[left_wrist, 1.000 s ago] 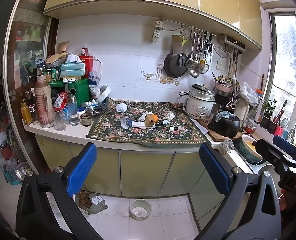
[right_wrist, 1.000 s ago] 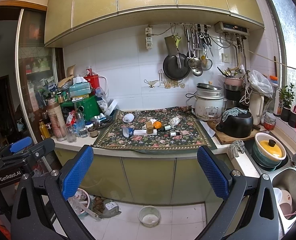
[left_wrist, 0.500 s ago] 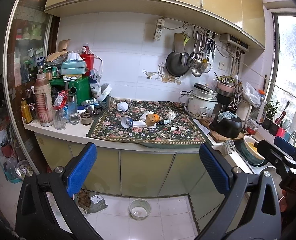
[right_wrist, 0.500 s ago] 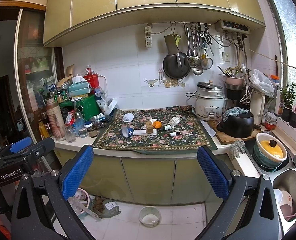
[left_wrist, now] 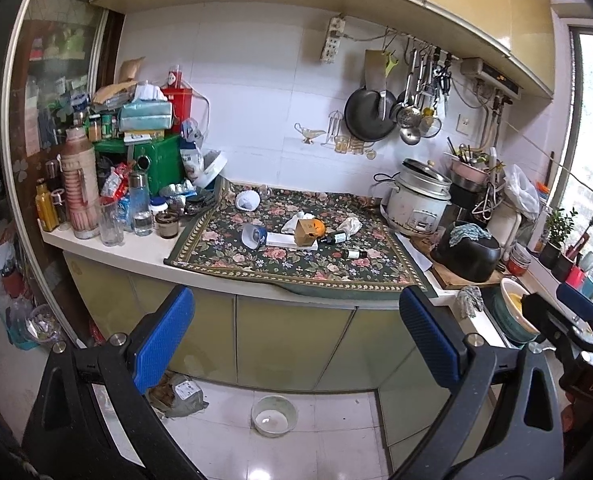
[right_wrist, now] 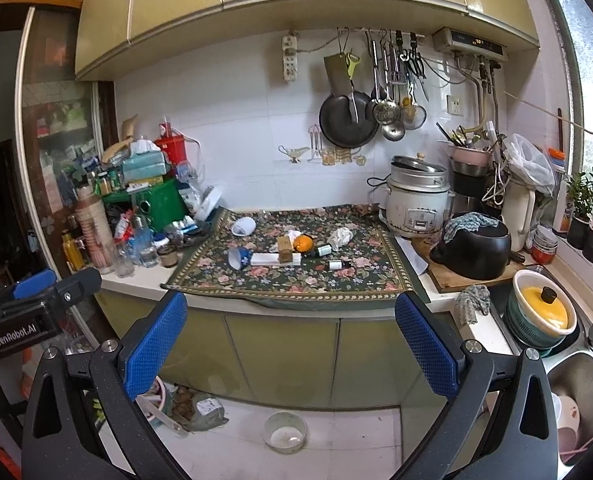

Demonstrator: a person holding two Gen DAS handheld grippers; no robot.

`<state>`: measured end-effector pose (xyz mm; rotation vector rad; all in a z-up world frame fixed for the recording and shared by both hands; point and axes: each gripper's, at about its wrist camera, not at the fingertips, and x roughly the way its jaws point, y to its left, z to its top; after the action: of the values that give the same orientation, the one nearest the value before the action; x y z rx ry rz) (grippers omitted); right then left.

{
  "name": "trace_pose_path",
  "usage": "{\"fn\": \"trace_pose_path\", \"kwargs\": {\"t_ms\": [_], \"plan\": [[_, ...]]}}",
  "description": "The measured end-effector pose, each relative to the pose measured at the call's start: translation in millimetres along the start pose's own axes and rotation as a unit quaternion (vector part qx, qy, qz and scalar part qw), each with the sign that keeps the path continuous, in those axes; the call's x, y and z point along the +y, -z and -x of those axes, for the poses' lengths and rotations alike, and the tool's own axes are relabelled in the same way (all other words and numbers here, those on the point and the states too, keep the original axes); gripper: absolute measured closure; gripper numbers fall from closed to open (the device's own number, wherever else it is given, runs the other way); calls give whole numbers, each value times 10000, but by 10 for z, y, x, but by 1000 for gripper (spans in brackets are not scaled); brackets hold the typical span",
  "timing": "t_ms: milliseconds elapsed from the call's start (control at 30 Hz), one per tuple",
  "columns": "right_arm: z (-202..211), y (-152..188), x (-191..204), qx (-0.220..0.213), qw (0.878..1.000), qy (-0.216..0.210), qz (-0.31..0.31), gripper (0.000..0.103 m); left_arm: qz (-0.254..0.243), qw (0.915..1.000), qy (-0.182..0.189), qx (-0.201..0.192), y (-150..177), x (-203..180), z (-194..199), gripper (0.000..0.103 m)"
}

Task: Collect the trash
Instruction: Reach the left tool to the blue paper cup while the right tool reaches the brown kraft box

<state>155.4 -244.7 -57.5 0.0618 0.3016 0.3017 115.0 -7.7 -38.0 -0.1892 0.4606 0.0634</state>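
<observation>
Both tools, left [left_wrist: 296,336] and right [right_wrist: 290,332], hang wide open and empty, facing trash like the crumpled white paper [right_wrist: 341,237] on the floral green mat [right_wrist: 288,276].

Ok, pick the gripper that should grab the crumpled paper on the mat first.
Right, marginally. Both hand-held grippers, left and right, are open, empty and off the counter, but the crumpled paper lies on the floral mat's right half, the right's side.

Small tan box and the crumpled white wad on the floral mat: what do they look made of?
The small tan box looks like matte cardboard: flat brown faces, sharp folded edges. The crumpled white wad looks like tissue or thin paper: soft irregular creases, no shine, though thin plastic cannot be ruled out.
</observation>
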Motion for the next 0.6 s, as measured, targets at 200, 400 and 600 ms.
{"fn": "trace_pose_path", "kwargs": {"t_ms": [200,400,600], "plan": [[-402,-77,-82,173,9998,139,15,0,-43,9999,-68,116,-187,71,-617,0],[-939,-234,-108,254,9993,275,-58,0,-114,9997,69,223,-478,225,-1431,0],[-1626,-491,-98,396,9974,544,-264,0,-282,9986,66,452,-843,452,-2299,0]]}}
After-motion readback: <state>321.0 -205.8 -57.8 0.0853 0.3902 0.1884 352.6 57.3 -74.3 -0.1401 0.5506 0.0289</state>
